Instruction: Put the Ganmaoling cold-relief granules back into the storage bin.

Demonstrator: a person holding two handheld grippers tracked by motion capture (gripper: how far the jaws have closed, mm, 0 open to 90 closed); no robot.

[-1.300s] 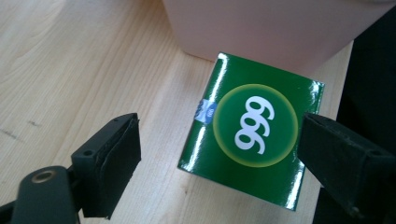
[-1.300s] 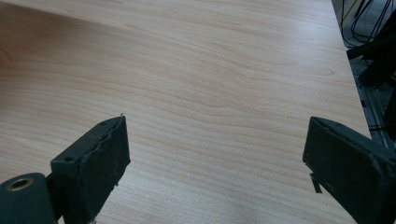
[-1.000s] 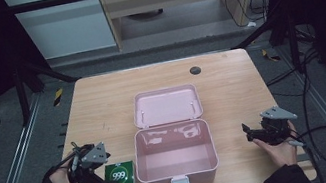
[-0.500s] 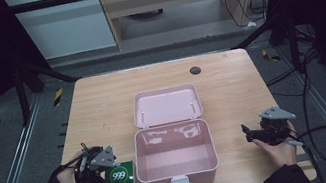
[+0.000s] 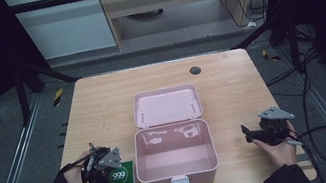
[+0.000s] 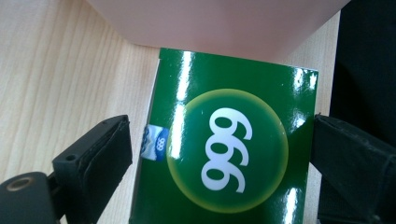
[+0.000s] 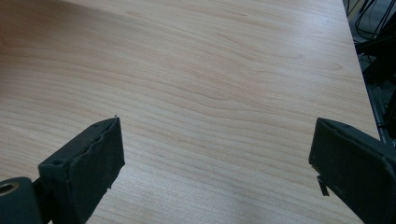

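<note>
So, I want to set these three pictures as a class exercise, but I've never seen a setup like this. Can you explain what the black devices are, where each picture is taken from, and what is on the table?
A person sits at a wooden table and holds a hand-held grasping tool in each hand; there is no robot arm.

The wide picture comes from a fixed camera above, looking down. The other two come from small cameras riding on each tool, looking along its two black jaws.

On the table stands a pink box with its lid folded back, open and seemingly empty. Beside it lies a green carton marked 999.

The left tool has its jaws on either side of the carton; they have just been opening, with a gap showing on at least one side, so nothing is gripped. The right tool stands open over bare wood, holding nothing.
</note>
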